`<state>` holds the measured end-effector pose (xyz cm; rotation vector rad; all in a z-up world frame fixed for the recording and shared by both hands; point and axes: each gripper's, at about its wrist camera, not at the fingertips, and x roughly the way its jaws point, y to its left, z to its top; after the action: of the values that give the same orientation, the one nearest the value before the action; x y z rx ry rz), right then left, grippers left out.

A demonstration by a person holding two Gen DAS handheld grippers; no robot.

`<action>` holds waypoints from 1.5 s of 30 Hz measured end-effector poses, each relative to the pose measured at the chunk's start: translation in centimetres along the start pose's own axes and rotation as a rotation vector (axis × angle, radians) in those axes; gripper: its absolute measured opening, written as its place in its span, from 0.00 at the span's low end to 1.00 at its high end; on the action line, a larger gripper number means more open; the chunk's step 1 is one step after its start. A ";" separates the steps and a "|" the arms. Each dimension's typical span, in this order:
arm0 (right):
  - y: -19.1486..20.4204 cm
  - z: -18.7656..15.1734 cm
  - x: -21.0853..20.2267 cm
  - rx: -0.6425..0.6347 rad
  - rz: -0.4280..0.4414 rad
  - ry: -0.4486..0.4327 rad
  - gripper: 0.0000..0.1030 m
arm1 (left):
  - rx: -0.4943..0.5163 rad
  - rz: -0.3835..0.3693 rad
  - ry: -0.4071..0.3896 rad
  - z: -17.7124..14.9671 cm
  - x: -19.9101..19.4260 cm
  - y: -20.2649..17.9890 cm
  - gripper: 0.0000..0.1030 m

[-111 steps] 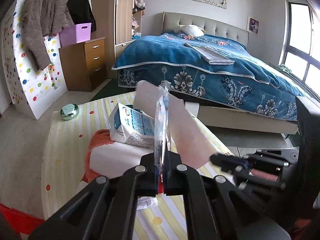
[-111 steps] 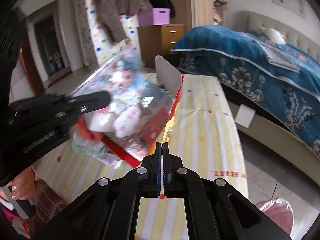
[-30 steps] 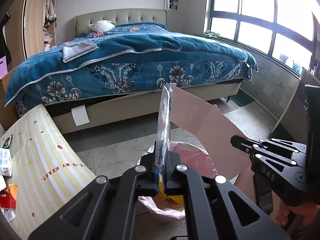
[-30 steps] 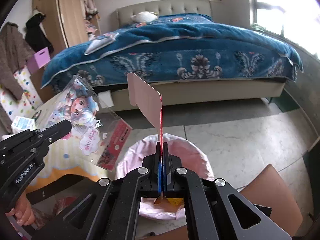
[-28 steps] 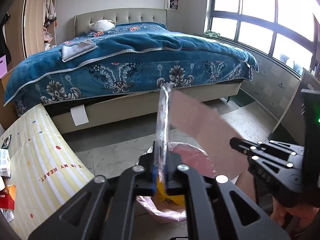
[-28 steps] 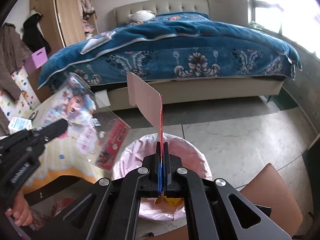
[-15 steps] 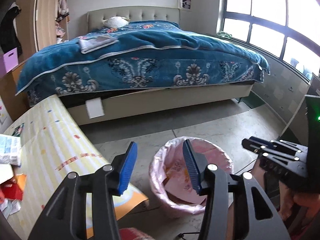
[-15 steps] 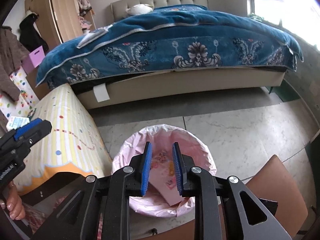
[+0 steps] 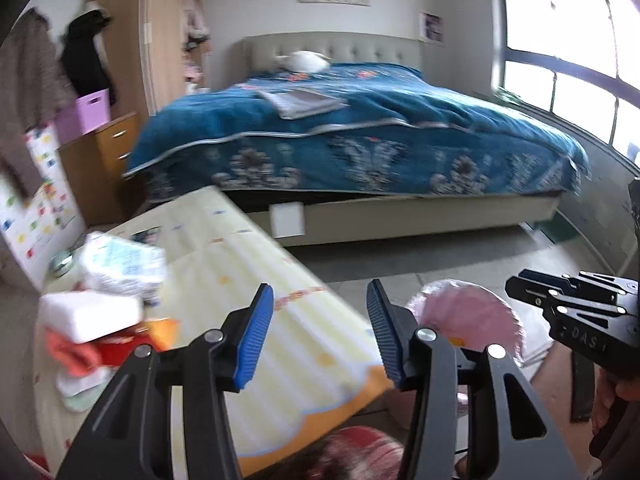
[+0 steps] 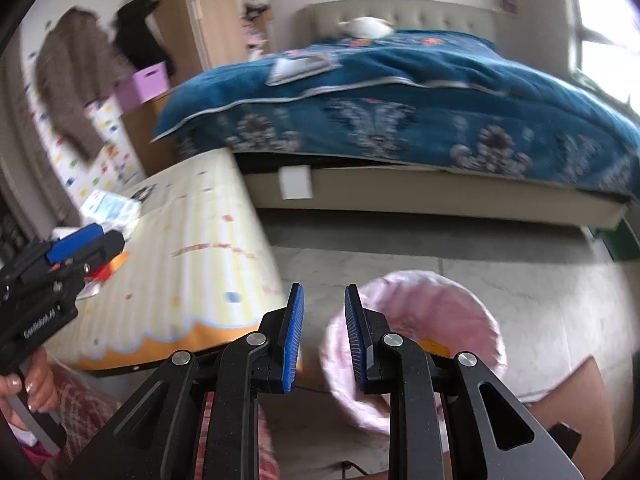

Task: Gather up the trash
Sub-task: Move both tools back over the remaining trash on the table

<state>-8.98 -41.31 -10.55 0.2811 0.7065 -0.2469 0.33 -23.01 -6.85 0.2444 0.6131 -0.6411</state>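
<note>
Trash heap (image 9: 100, 316) on counter (image 9: 280, 320) at left; bin (image 10: 416, 344) on floor right of it; bed (image 9: 360, 148) behind.

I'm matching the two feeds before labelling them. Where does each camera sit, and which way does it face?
Left wrist: on the left claw, aimed down at the striped table and bed; right claw at right.
Right wrist: on the right claw, over the pink-lined bin; left claw and a hand at left.
Shared: table, bed, bin.

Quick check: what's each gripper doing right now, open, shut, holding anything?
Left gripper: open, nothing between the pads.
Right gripper: open, narrower gap, nothing held.
</note>
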 end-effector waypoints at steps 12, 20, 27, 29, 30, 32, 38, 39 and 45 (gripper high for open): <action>11.7 2.5 1.4 -0.175 0.161 -0.011 0.38 | -0.153 0.260 -0.006 -2.6 -6.0 11.3 0.59; 18.9 3.3 2.4 -0.302 0.251 0.000 0.41 | -0.262 0.382 0.005 -5.0 -9.3 17.2 0.65; 23.0 2.9 2.8 -0.390 0.300 0.012 0.48 | -0.357 0.459 0.020 -7.1 -11.5 21.6 0.68; 23.9 2.6 3.2 -0.416 0.308 0.021 0.49 | -0.372 0.469 0.024 -7.6 -11.8 22.3 0.68; 24.2 2.6 3.3 -0.423 0.310 0.024 0.50 | -0.381 0.474 0.028 -7.9 -12.0 22.7 0.69; 25.0 2.2 3.5 -0.439 0.320 0.032 0.50 | -0.389 0.480 0.032 -8.3 -12.3 23.3 0.70; 26.9 1.6 4.2 -0.474 0.340 0.048 0.50 | -0.389 0.505 0.047 -9.2 -12.9 24.1 0.74; 27.2 1.5 4.2 -0.481 0.344 0.047 0.50 | -0.388 0.504 0.049 -9.3 -12.9 24.1 0.74; 28.6 0.9 4.4 -0.524 0.361 0.049 0.52 | -0.400 0.515 0.050 -9.7 -13.3 24.4 0.78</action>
<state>3.83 -15.46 -7.97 -0.0892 0.7302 0.2896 2.70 6.30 -5.91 0.0371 0.6793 -0.0109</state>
